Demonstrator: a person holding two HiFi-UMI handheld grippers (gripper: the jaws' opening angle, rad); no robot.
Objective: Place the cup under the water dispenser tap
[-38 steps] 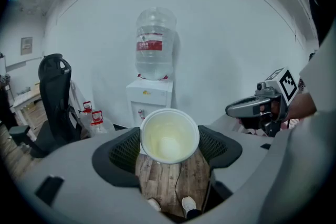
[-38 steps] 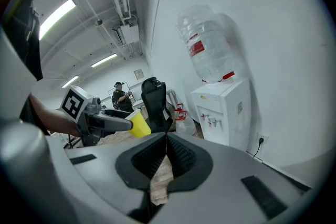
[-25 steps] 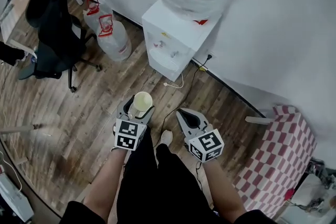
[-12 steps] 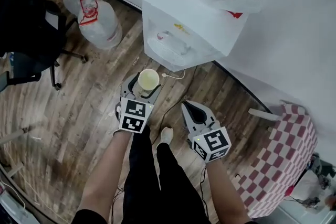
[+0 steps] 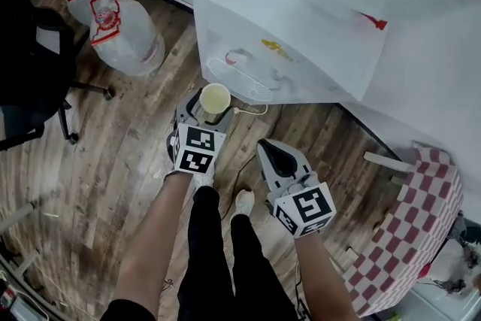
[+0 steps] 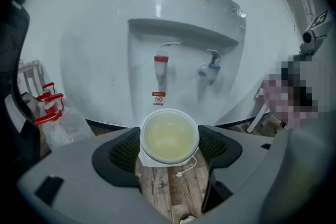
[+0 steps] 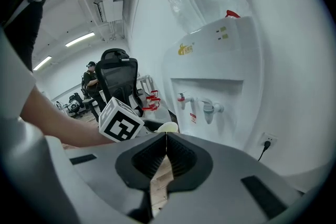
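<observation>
The left gripper holds a paper cup standing up straight. Its fingers press on the cup from both sides. The cup looks empty and is pale yellow inside. In the head view it sits in the middle of the frame, just in front of the white water dispenser.

In the left gripper view the cup is low in the middle of the frame. The red tap and the blue tap are higher up, with the dispenser behind the cup. The cup is not under a tap yet.

The right gripper is lower right of the cup, above the wooden floor. Its fingers are closed together with nothing between them.

Two big water bottles lie at the upper left. A black office chair stands at the left edge.
</observation>
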